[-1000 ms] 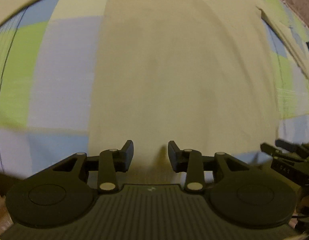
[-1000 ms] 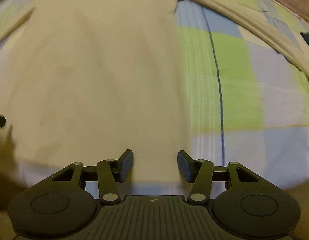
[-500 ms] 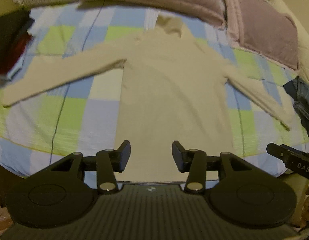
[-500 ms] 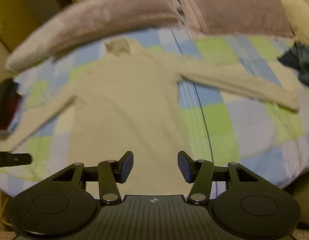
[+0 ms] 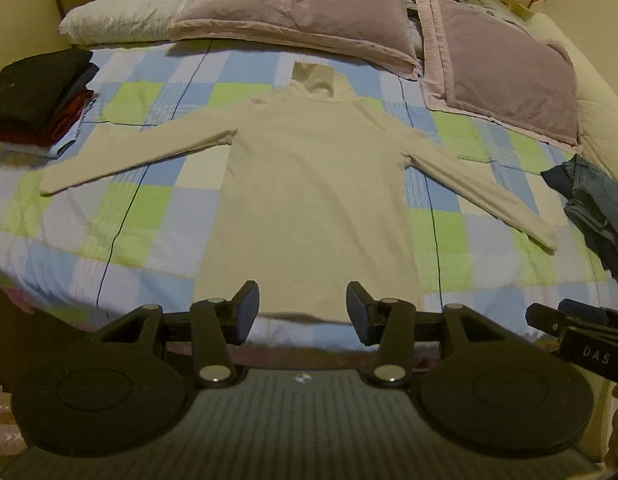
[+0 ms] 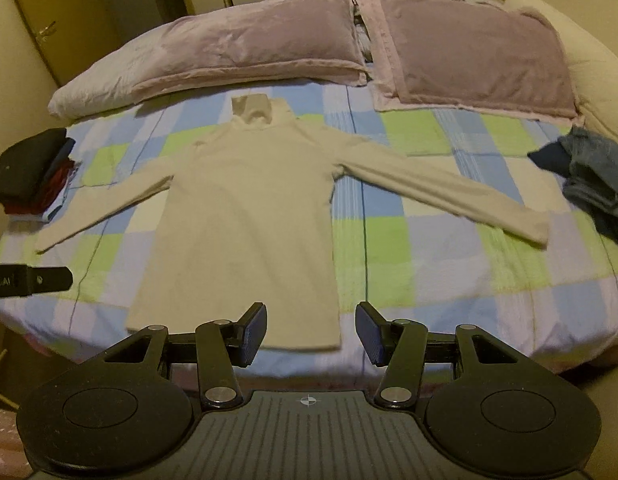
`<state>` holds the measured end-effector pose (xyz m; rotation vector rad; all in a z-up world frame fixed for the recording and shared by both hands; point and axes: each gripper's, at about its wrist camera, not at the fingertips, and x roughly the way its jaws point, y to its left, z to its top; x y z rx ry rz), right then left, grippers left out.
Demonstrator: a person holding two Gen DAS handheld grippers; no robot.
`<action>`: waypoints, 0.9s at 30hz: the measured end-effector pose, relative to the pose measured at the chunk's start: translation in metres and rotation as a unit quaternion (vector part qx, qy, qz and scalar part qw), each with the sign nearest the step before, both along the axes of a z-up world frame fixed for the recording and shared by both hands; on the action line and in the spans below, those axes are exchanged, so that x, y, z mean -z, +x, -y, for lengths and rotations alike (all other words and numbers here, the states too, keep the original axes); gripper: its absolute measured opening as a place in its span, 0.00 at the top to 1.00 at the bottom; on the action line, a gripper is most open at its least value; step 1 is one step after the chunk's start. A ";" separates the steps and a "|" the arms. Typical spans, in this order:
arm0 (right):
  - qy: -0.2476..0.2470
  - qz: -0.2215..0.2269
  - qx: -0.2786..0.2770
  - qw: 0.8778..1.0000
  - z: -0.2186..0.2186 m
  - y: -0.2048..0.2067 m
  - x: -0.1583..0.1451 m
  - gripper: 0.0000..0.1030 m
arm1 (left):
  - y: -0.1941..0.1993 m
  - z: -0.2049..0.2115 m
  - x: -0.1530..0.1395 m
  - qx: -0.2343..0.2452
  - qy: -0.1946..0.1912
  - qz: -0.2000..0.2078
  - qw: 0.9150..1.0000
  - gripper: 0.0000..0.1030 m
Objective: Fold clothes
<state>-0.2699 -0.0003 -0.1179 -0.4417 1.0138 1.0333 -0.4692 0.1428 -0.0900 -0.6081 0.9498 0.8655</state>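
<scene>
A cream long-sleeved turtleneck (image 5: 313, 184) (image 6: 249, 216) lies flat on the bed, collar toward the pillows, both sleeves spread out to the sides, hem at the near edge. My left gripper (image 5: 302, 307) hangs open above the near edge of the bed, in line with the hem and clear of the cloth. My right gripper (image 6: 311, 332) is open too, back from the hem's right corner, with nothing between its fingers. Each gripper shows at the edge of the other's view.
The bed has a blue, green and white checked cover (image 5: 121, 216). Two mauve pillows (image 5: 293, 12) (image 5: 505, 64) lie at the head. A stack of folded dark and red clothes (image 5: 37, 96) sits far left. A heap of blue denim (image 5: 593, 208) lies at the right edge.
Both grippers have pulled back and up from close over the shirt's body, so the whole shirt and bed are now in view. Both stayed open.
</scene>
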 end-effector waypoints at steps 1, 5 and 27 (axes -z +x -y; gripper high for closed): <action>0.000 -0.002 -0.004 1.000 0.009 -0.001 -0.004 0.49 | -0.001 0.008 -0.001 -0.003 0.004 -0.001 1.000 0.57; -0.004 -0.007 -0.022 1.000 0.028 -0.004 -0.007 0.41 | -0.009 0.035 -0.007 -0.019 0.020 -0.013 1.000 0.55; -0.025 0.012 -0.070 0.997 0.074 -0.043 -0.010 0.15 | -0.039 0.102 -0.016 -0.034 0.060 -0.055 0.996 0.41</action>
